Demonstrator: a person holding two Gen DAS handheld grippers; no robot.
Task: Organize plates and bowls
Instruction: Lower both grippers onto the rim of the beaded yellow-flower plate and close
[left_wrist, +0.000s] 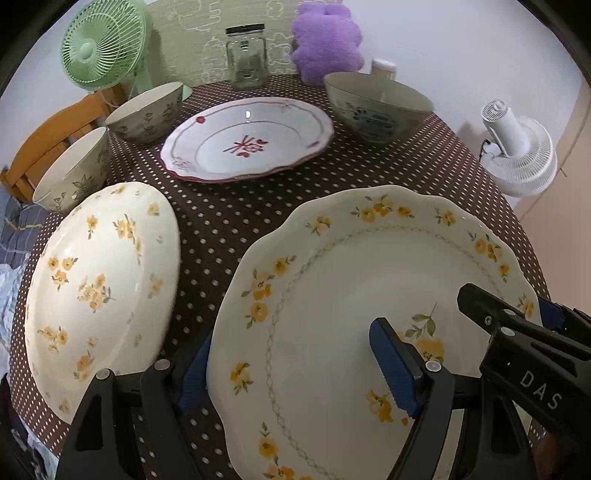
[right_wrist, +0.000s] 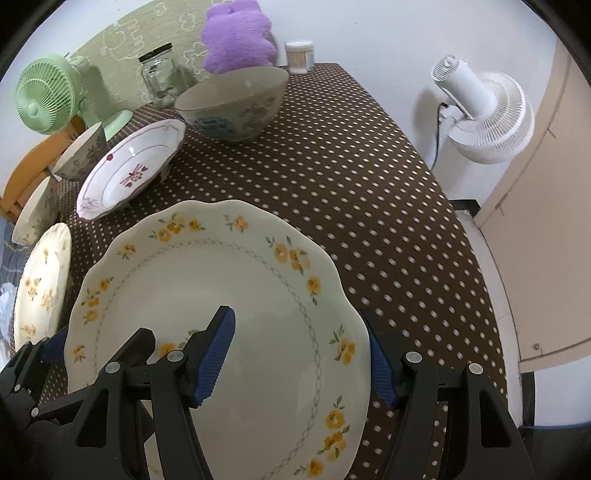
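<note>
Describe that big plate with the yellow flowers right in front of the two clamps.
The big plate looks like glazed cream ceramic, with a scalloped rim, yellow flower sprigs and a thin chain ring. It is empty, above the dotted tablecloth. The left gripper straddles its left edge and the right gripper its right edge, one finger above, one below.

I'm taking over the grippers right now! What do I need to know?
Left gripper: straddles the big plate's left rim; can't tell if it's pinching.
Right gripper: straddles the right rim; also can't tell.
Things: flowered dish at left, red plate behind, two bowls far left, third bowl far right, all separate on the table.
Done: nothing stacked.
Left: stack plates, nest bowls.
</note>
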